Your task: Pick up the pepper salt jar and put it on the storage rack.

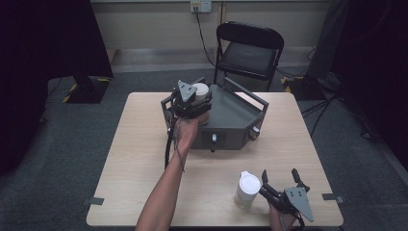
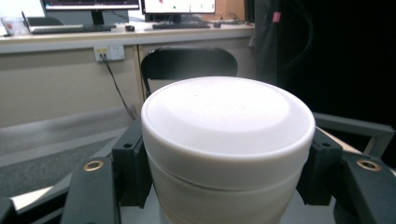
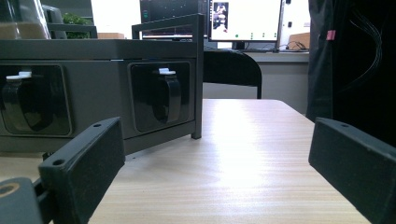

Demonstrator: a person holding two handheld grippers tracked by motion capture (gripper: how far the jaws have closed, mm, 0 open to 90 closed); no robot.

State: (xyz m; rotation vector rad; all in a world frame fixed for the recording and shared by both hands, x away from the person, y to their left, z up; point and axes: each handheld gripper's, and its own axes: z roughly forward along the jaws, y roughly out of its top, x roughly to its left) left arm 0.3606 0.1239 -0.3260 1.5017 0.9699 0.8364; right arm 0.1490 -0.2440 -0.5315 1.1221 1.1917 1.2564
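From the high view, the left claw is closed on a white jar and holds it over the near-left corner of a grey cabinet that stands on the table. The jar sits just beyond the claw's grey plate, and whether its base rests on the cabinet top cannot be told. A rail runs around the cabinet's edge just beside the claw, so the jar's bottom could catch on it, tip and fall onto the table. Nearer the person, the right claw lies on the table with its jaws apart and nothing between them. A second white jar stands just to its left, touching or nearly so. A careless sideways nudge of this claw would likely knock that jar over.

In the left gripper view, the pads press on both sides of the white jar just under its lid. The grip sits high on a smooth round wall, so the body could slide down or twist if the squeeze eases.

In the right gripper view, the jaws stand wide with only bare table between them. The cabinet, with its black latches, stands ahead and to the left, well clear.
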